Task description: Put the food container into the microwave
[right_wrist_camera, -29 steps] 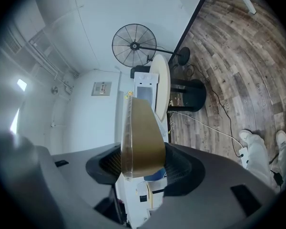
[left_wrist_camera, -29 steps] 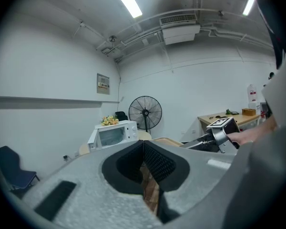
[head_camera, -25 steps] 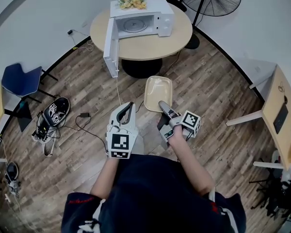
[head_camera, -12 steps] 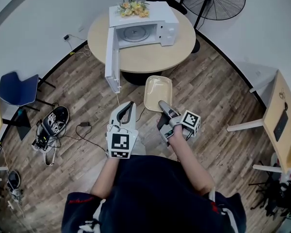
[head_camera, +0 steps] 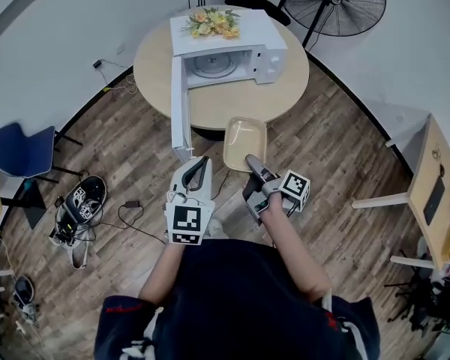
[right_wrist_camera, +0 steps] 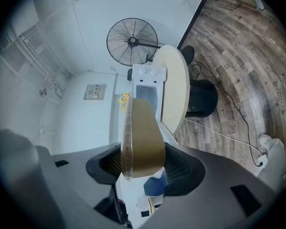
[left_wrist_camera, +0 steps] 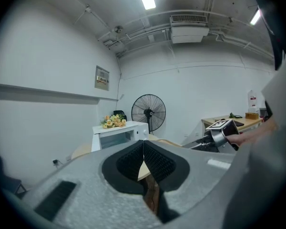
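A beige rectangular food container [head_camera: 244,142] is held out level in front of me, its near rim clamped by my right gripper [head_camera: 251,163]; in the right gripper view the container [right_wrist_camera: 142,140] fills the gap between the pads. The white microwave [head_camera: 223,51] stands on a round wooden table [head_camera: 210,100] ahead, its door [head_camera: 180,118] swung wide open toward me and the glass turntable visible inside. My left gripper [head_camera: 196,169] hangs beside the right one, shut with nothing in it; its pads [left_wrist_camera: 155,161] meet in the left gripper view.
Yellow flowers [head_camera: 214,21] lie on top of the microwave. A black standing fan [head_camera: 331,2] is behind the table at the right. A blue chair [head_camera: 22,150], shoes [head_camera: 79,205] and floor cables lie to the left. A wooden desk [head_camera: 439,182] stands at the right.
The table and microwave have drawn closer and shifted right in the head view as I step forward. Both grippers keep their pose, the container still held.
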Available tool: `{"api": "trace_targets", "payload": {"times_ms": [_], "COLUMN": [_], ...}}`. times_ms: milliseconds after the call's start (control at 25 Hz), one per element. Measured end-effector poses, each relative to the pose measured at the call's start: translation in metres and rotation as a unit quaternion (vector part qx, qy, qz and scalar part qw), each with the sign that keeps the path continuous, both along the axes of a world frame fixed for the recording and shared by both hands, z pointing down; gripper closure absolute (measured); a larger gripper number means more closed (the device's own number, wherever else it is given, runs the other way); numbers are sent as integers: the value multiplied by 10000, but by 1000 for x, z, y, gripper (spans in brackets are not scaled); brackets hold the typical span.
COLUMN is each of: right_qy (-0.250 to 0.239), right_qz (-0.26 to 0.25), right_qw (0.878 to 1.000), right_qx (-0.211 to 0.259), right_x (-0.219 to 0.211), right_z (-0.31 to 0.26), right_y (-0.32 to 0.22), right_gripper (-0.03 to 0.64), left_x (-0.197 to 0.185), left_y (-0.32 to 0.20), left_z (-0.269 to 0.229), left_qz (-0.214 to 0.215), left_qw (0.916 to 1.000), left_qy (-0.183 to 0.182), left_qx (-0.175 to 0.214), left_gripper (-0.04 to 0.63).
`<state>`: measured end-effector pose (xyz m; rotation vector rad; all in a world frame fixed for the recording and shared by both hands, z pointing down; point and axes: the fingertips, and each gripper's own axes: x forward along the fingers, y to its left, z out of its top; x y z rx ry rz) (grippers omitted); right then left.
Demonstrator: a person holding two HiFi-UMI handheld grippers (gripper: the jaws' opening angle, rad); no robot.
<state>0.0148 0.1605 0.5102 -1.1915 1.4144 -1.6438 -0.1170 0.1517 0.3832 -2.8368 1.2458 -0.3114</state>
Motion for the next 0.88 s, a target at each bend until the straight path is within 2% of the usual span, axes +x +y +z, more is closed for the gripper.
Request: {"api": "trace_targets", "payload": {"times_ms": [440,880], "right_qy": [-32,-156], "right_qz": [201,254], "right_qw": [9997,9993], "right_qx": [-160,-237], "right_x": [-4,18], "right_z": [11,18], "right_y": [-46,-79], "right_gripper": [383,383], "left_x": [2,31], "left_y": [-48,-78], "left_z": [14,25], "left_qz": [318,457], "left_qw": [9994,9985], "left_qy": [56,43], "left_qx": [-152,-284], "left_gripper": [578,578]}}
